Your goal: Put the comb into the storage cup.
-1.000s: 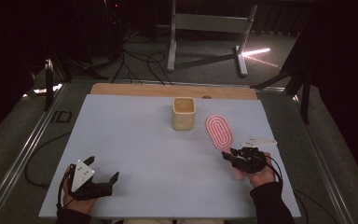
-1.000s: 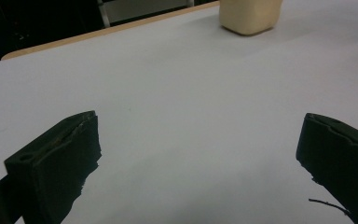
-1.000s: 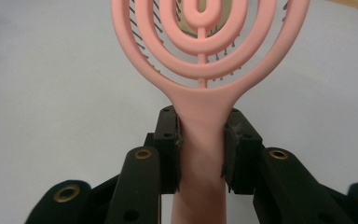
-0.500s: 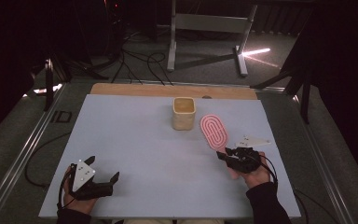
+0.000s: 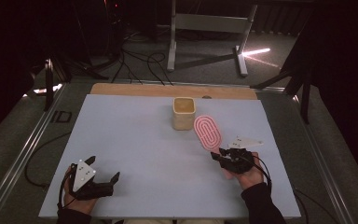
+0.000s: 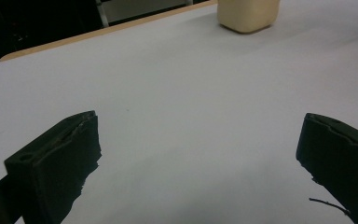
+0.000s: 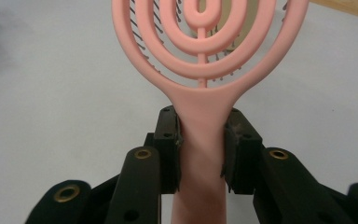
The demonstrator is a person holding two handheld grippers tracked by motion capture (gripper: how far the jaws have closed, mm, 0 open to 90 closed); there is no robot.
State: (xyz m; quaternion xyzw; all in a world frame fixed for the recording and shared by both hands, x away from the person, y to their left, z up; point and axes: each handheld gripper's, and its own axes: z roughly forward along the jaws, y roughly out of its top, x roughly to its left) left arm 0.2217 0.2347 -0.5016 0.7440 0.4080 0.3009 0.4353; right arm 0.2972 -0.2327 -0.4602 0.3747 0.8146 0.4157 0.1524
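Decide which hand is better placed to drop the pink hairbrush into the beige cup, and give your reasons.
Right. The right gripper already clamps the hairbrush by its handle, beside the cup. The left gripper sits open and empty at the table's near edge, farther away.

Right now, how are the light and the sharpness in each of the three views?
High view: the table is evenly lit, the room behind is dark, with one bright streak on the floor. Left gripper view: the cup is soft. Right gripper view: the pink brush is sharp, held by the right tool; the cup behind it is blurred.

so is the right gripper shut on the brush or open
Shut on it: the right gripper has both pads pressed against the pink brush handle.
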